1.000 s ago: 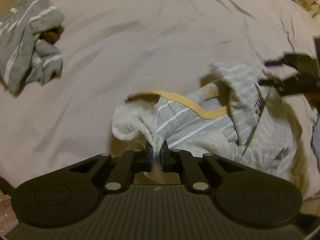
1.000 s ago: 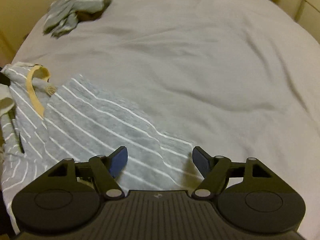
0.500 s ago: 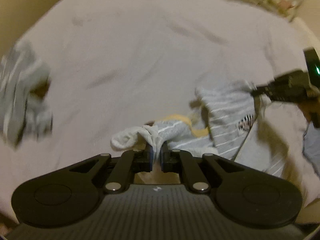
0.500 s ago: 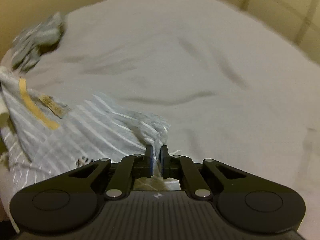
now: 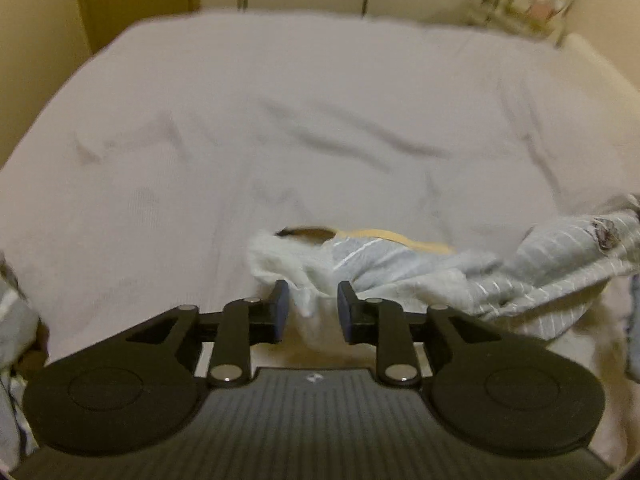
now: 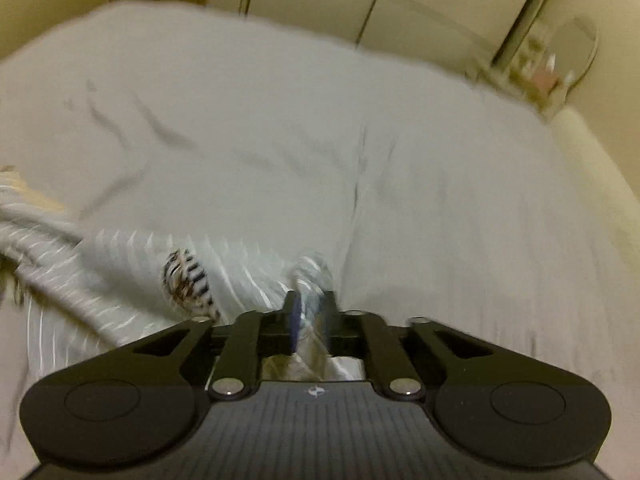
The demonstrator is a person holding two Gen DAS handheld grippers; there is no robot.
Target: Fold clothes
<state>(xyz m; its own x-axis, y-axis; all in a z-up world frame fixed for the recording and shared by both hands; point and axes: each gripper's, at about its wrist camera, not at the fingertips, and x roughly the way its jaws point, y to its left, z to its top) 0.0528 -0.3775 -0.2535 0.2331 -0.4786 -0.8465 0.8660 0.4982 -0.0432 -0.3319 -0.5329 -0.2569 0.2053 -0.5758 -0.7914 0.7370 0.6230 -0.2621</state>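
1. Left wrist view: left gripper (image 5: 310,306) has its fingers parted by a narrow gap. A white fold of the striped shirt (image 5: 404,270) lies in that gap; whether either pad presses on it cannot be told.
2. Same view: the shirt stretches from the fingers toward 3 o'clock, bunched and raised above the bed sheet (image 5: 280,120). A tan neck band (image 5: 396,238) runs along its far edge, at about 1 o'clock from the fingers.
3. Same view: a small dark print patch (image 5: 606,232) sits on the shirt near the frame's 3 o'clock edge. More grey cloth (image 5: 14,320) shows at the 8 o'clock edge, well apart from the shirt. The picture is blurred.
4. Right wrist view: right gripper (image 6: 310,312) has its fingers drawn close, pinching a gathered bit of the striped shirt (image 6: 120,272) between them.
5. Same view: the shirt spreads from the fingers toward 9 o'clock over the sheet (image 6: 360,140). The print patch (image 6: 190,284) lies just beside the fingers, at about 10 o'clock. Cupboard doors (image 6: 320,4) stand beyond the bed at 12 o'clock. Heavy blur.
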